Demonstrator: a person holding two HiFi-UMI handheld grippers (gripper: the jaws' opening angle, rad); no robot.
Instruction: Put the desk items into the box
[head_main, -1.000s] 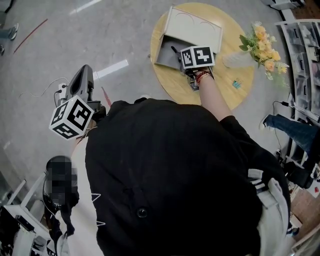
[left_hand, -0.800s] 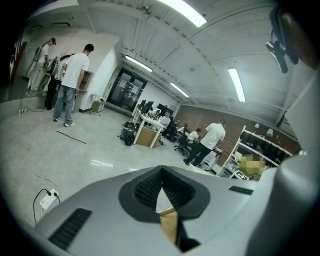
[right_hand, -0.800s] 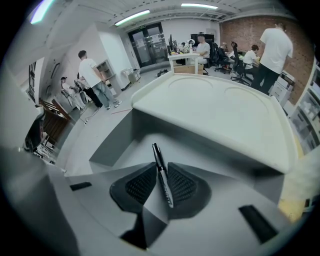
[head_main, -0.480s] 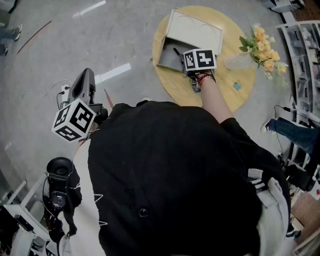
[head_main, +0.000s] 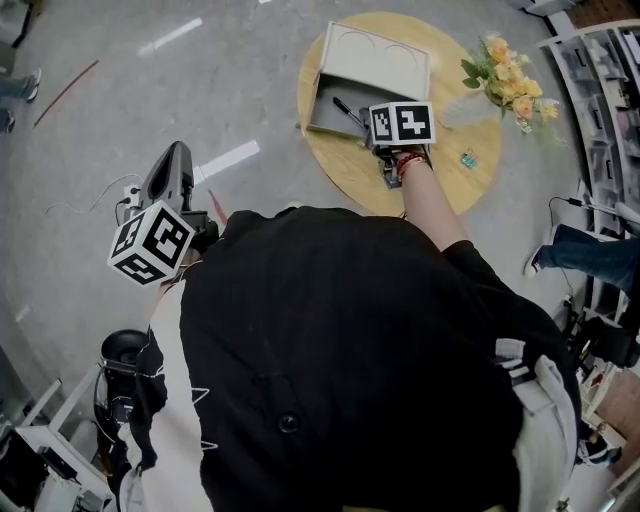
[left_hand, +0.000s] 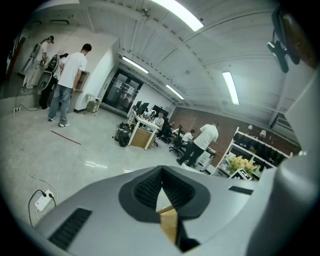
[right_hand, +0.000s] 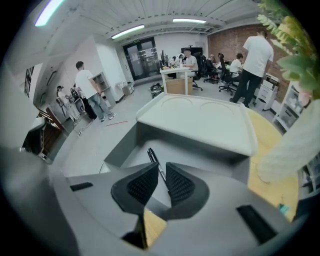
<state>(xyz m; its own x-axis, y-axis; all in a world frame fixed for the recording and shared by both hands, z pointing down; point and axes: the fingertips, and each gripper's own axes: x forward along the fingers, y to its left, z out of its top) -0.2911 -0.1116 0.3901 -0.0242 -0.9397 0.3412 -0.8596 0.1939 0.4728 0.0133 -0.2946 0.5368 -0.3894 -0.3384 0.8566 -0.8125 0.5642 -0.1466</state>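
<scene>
A polished grey concrete floor (head_main: 120, 90) runs through an open office with strip lights and a brick back wall. On it stands 1 round table (head_main: 350, 170) with a pale wood-grain top. The box (head_main: 378, 58) on the table is matte grey and rectangular, its flat lid tipped back. A slim black pen (head_main: 345, 108) lies on the box's smooth floor. Yellow flowers (head_main: 505, 78) and a small teal clip (head_main: 467, 158) sit near the table's right edge. The right gripper (right_hand: 161, 167) hangs over the box, its 2 ribbed jaws just closing, narrowly apart and empty. The left gripper (left_hand: 161, 169) is over the floor, its tips together on nothing.
</scene>
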